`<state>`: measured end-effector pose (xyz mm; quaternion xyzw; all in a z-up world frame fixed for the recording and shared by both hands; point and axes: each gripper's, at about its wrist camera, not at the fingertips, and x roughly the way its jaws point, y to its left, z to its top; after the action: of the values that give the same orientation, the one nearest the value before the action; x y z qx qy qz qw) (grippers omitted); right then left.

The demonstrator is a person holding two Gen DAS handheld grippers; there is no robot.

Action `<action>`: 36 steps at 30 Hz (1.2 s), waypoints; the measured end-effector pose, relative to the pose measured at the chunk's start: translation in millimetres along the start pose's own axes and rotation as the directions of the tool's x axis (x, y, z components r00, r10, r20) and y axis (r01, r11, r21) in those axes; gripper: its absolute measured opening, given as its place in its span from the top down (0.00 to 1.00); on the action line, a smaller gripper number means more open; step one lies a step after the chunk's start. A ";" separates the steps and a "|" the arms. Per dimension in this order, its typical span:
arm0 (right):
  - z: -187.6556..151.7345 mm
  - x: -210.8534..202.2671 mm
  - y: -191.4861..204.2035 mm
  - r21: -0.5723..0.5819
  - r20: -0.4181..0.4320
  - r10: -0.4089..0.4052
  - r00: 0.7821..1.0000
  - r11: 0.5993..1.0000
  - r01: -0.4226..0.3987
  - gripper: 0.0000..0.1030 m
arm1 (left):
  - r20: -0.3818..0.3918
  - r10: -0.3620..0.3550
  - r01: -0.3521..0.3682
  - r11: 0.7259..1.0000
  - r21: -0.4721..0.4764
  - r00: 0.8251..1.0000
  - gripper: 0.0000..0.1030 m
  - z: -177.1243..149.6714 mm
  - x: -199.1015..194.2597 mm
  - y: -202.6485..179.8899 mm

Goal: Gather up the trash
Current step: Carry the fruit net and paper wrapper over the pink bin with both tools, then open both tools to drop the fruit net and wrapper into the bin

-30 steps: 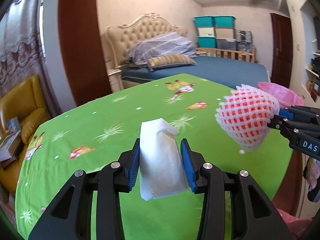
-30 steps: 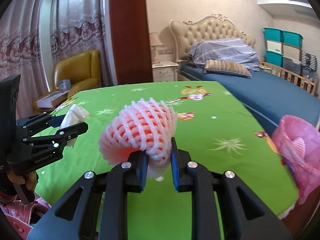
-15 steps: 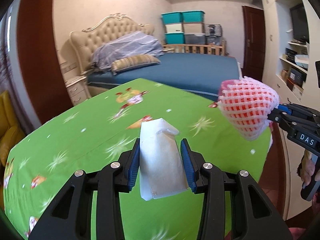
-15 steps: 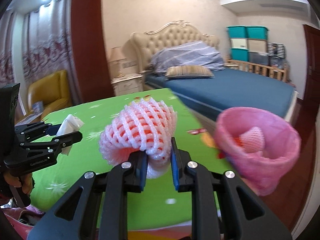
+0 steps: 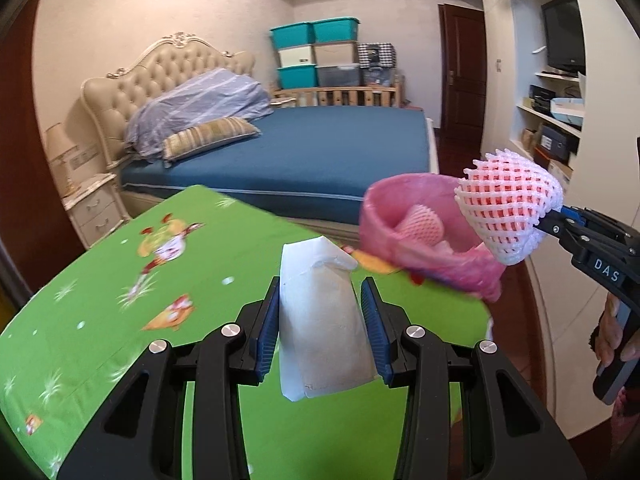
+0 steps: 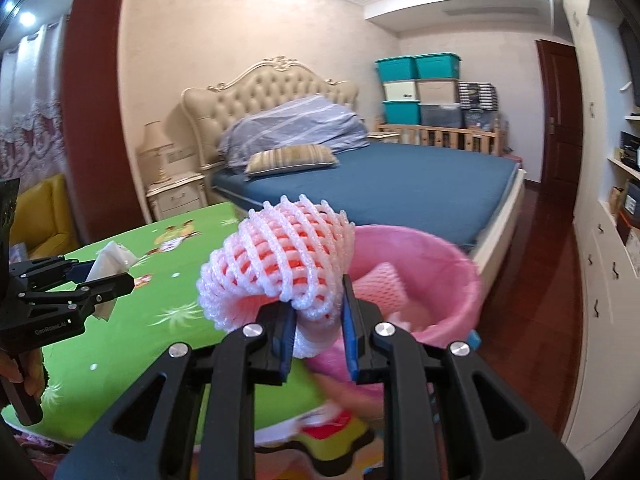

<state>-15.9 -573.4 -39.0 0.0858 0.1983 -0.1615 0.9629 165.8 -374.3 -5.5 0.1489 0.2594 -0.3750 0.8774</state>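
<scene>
My left gripper (image 5: 320, 300) is shut on a white paper packet (image 5: 322, 328), held upright above the green tablecloth (image 5: 120, 312). In the right wrist view the same packet (image 6: 108, 262) shows at far left in the left gripper (image 6: 102, 276). My right gripper (image 6: 316, 308) is shut on a pink-white foam fruit net (image 6: 280, 260), which hangs at the rim of a pink-lined trash bin (image 6: 448, 276). From the left wrist view the net (image 5: 508, 204) sits right of the bin (image 5: 400, 216), which holds another foam net (image 5: 424, 226).
A blue bed (image 5: 320, 148) with a padded headboard stands behind the table. Storage boxes (image 5: 316, 56) are stacked at the far wall. White shelving (image 5: 560, 120) and a dark door (image 5: 460, 76) lie right. A nightstand (image 6: 176, 196) is left of the bed.
Both grippers swung right across the table toward the pink bin, each keeping its load. The bin now sits close in front of the foam net.
</scene>
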 end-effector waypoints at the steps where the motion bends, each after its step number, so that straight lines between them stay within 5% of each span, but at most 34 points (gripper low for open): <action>1: 1.4 1.4 -5.1 0.006 0.001 -0.008 1.000 1.000 0.008 0.81 | -0.005 -0.013 0.013 1.000 -0.001 1.000 0.62 5.2 6.3 -4.9; 16: 16.1 26.0 -75.4 0.042 0.004 -0.107 0.994 0.993 0.107 0.81 | -0.036 -0.097 0.097 0.995 0.012 0.995 0.62 65.8 85.8 -70.5; 28: 30.4 63.0 -75.6 0.014 -0.025 -0.113 0.993 0.993 0.113 0.78 | 0.002 -0.142 0.142 0.990 -0.018 0.990 0.62 108.5 127.6 -89.9; 29: 31.1 68.7 -76.3 0.014 -0.028 -0.109 0.994 0.994 0.110 0.70 | 0.006 -0.158 0.158 0.987 -0.020 0.987 0.61 112.4 130.4 -90.9; 30: 30.9 74.3 -76.8 0.014 -0.032 -0.098 0.995 0.995 0.098 0.45 | 0.010 -0.174 0.174 0.985 -0.020 0.985 0.61 115.6 133.9 -91.7; 31: 30.2 80.7 -75.9 0.012 -0.042 -0.079 0.996 0.997 0.079 0.32 | 0.017 -0.176 0.176 0.984 -0.018 0.984 0.58 119.2 137.1 -91.8; 33: 26.6 89.2 -80.1 0.013 -0.044 -0.111 0.993 0.994 0.111 0.26 | 0.028 -0.164 0.165 0.986 -0.032 0.986 0.29 124.9 139.7 -89.1; 34: 25.6 91.4 -85.8 0.010 -0.048 -0.120 0.992 0.993 0.121 0.26 | 0.037 -0.167 0.169 0.984 -0.050 0.985 0.07 126.4 137.6 -83.9; 36: 23.2 84.3 -87.8 0.013 -0.037 -0.121 0.992 0.993 0.121 0.26 | 0.083 -0.126 0.131 0.990 -0.060 0.989 0.06 125.2 125.2 -72.6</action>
<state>35.4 -684.0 -61.3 0.0837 0.2193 -0.2194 0.9470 228.5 -553.2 21.4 0.0883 0.2459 -0.4276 0.8654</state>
